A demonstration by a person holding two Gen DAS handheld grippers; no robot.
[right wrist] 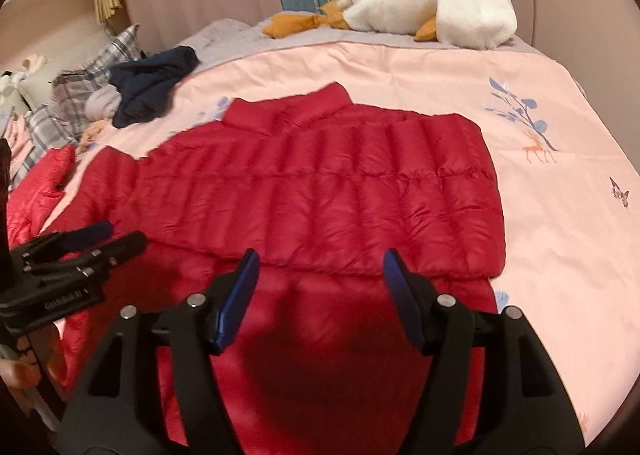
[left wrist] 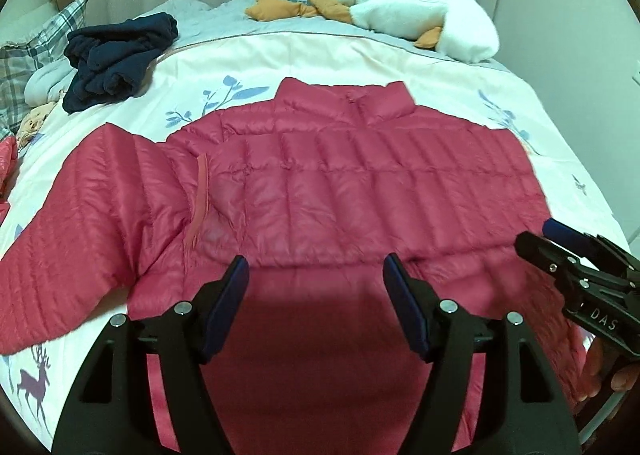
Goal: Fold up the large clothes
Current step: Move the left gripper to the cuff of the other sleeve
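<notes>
Red quilted puffer jacket lying flat mid-frame on the pink printed duvet. Left gripper and right gripper hovering over its near hem, jaws spread, holding nothing. Navy garment sitting bunched at upper left.

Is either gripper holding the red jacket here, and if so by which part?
Nothing is held. Left gripper and right gripper are both open above the red jacket.
</notes>
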